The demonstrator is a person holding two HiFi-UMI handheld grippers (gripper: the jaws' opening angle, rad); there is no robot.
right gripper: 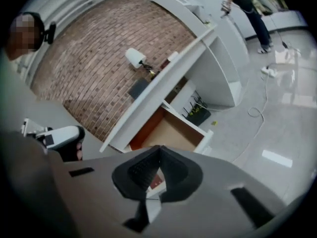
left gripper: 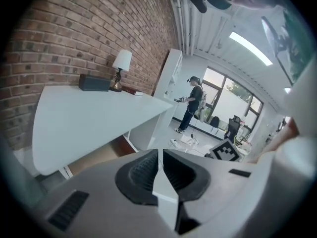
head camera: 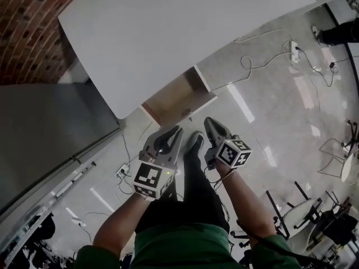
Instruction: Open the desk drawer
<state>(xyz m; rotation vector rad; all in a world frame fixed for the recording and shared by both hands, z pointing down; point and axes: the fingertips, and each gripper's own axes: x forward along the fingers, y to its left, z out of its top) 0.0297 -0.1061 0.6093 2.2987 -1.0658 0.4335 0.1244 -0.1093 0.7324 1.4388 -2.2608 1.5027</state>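
Drawer (head camera: pixel 178 98): pulled out from under the near edge of the desk (head camera: pixel 168 32); its bare wooden inside shows and looks empty.
Left gripper (head camera: pixel 177 130): on the near side of the drawer, not touching it; jaws brought together on nothing.
Right gripper (head camera: pixel 208 120): just right of the left one, also clear of the drawer; jaws closed and empty.
Done: the drawer stands open, so the main step looks complete.
Left: probably nothing; whether the drawer can slide further cannot be told.
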